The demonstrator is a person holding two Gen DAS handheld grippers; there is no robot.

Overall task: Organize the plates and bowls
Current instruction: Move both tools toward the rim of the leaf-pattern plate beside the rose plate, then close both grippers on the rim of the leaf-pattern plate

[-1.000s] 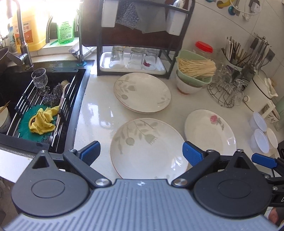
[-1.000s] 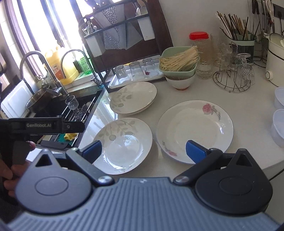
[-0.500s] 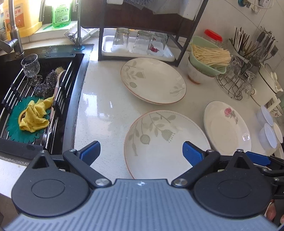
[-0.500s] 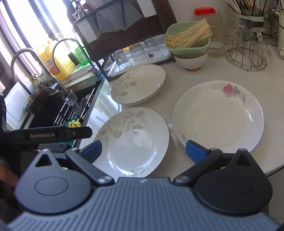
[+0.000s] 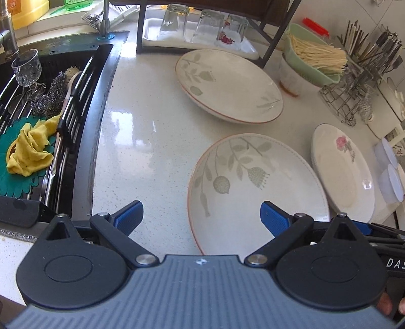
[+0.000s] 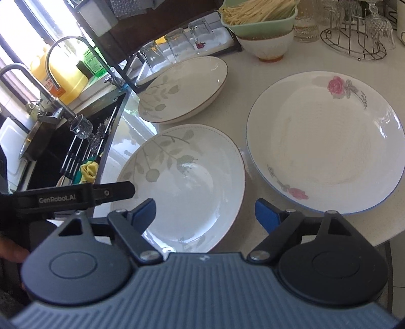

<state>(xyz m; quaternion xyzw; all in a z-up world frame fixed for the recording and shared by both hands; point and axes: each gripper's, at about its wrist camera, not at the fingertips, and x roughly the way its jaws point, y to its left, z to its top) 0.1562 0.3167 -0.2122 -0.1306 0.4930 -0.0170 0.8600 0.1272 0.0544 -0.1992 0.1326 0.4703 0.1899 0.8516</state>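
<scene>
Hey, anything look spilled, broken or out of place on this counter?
Nothing spilled or broken. Three plates lie spread apart on the counter rather than stacked: the near leaf plate, the far leaf plate and the rose plate. A stemmed glass stands upright in the sink among the scrubbers, which looks a little precarious.

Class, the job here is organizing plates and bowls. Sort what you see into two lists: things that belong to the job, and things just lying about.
Belongs to the job:
- near leaf plate
- far leaf plate
- rose plate
- green bowl stacked on white bowl

Just lying about:
- yellow cloth
- upturned glasses
- stemmed glass
- scourer
</scene>
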